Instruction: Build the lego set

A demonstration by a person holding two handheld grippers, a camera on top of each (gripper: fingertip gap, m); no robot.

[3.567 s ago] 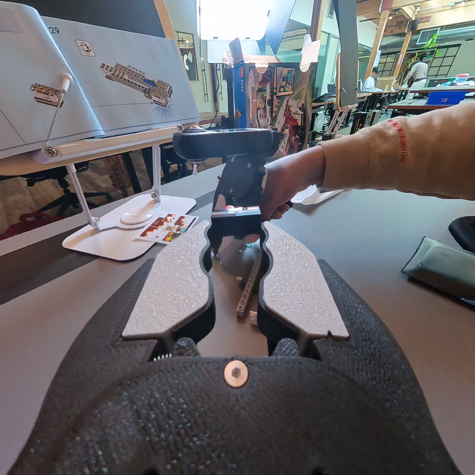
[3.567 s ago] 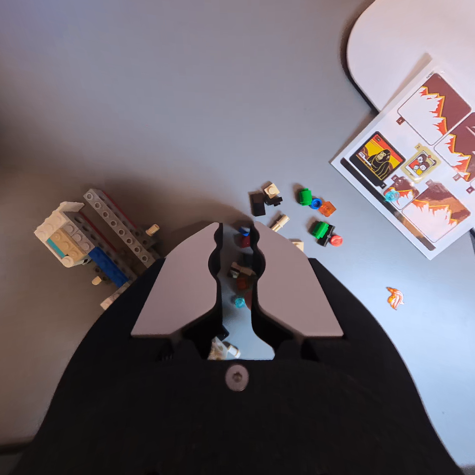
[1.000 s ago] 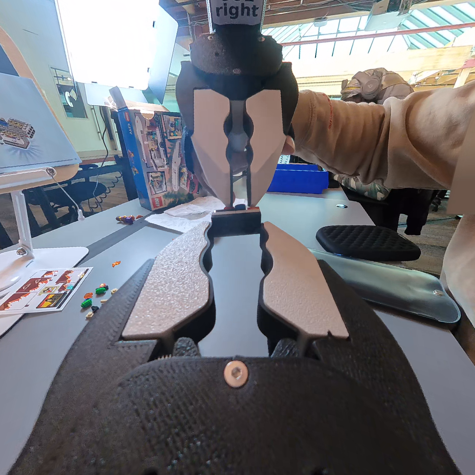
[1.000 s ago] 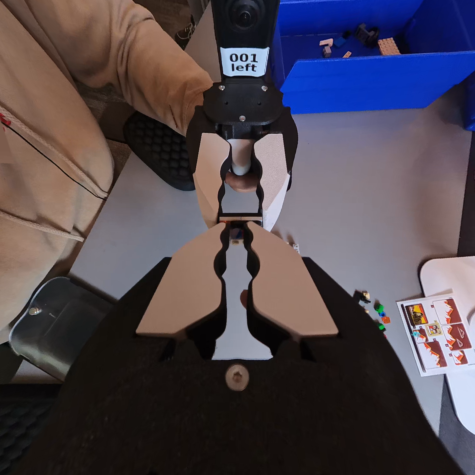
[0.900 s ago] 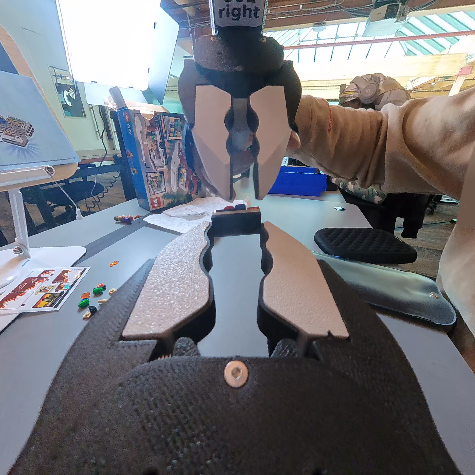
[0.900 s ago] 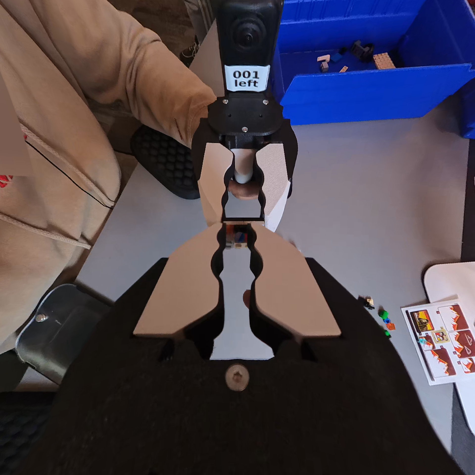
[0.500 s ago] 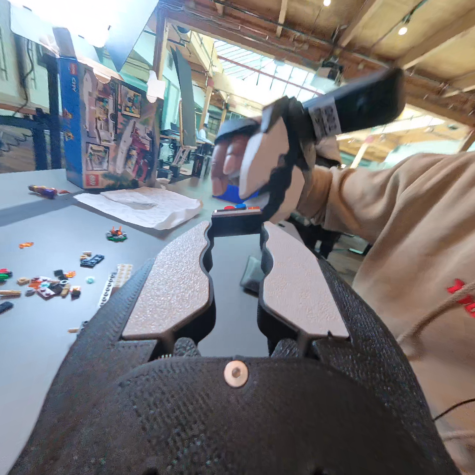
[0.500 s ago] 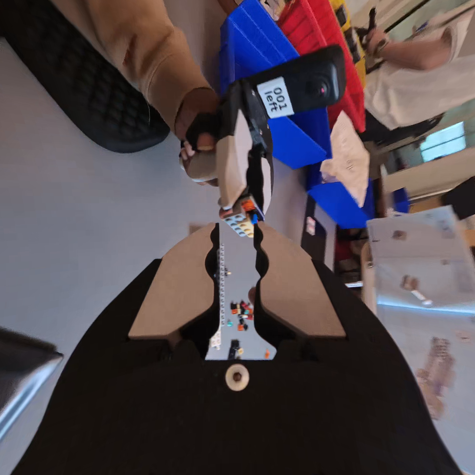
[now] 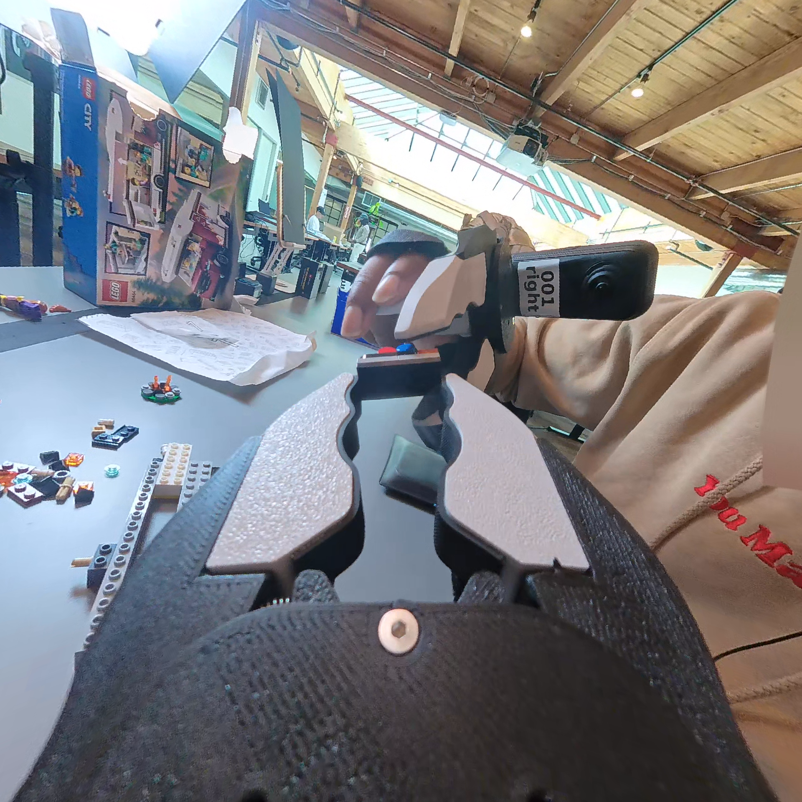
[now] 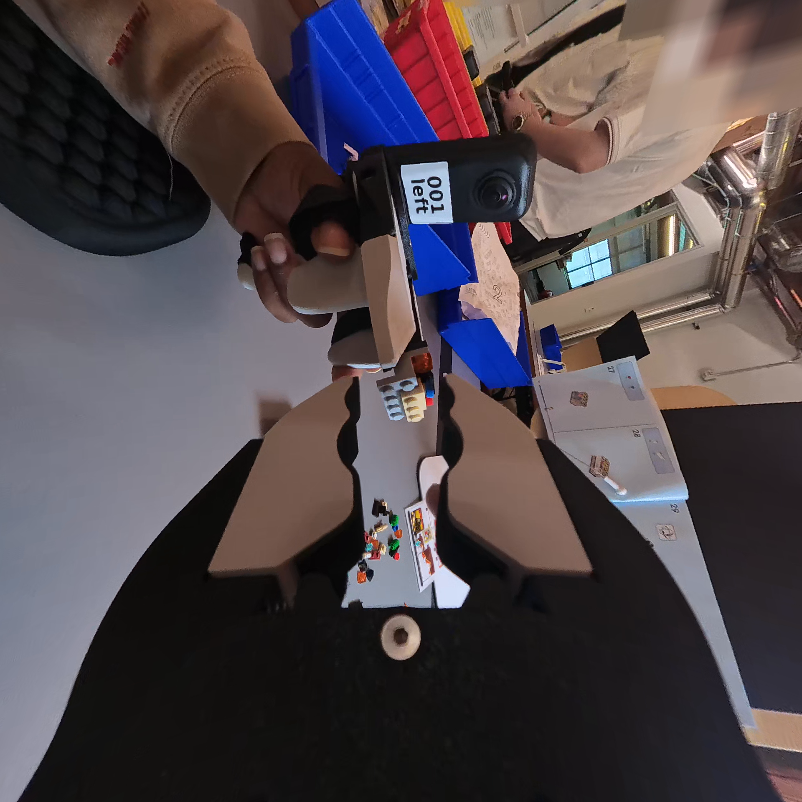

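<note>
My left gripper (image 9: 398, 384) is shut on a small lego assembly (image 9: 399, 366) with a dark underside and red and blue studs on top, held above the table. In the right wrist view the assembly (image 10: 401, 401) shows grey and tan plates and juts from the left gripper (image 10: 397, 366). My right gripper (image 10: 401, 386) is open, with its fingertips either side of the assembly and a gap on both sides. In the left wrist view the right gripper (image 9: 405, 332) is rolled on its side just behind the assembly.
A long grey plate with a tan brick (image 9: 143, 499), loose small pieces (image 9: 47, 477) and a campfire piece (image 9: 159, 388) lie left. Behind them are a paper bag (image 9: 204, 347) and the set box (image 9: 143, 195). Blue bins (image 10: 369, 100), the instruction booklet (image 10: 607, 434) and a sticker sheet (image 10: 423, 542) stand farther off. My left and right fingertips are right by each other. The campfire piece (image 9: 159, 388) is about 30 cm from both grippers' fingertips.
Both grippers have rolled and swung, the left one turning left with the assembly. The right gripper has opened from nearly shut and lifted off the assembly's top.
</note>
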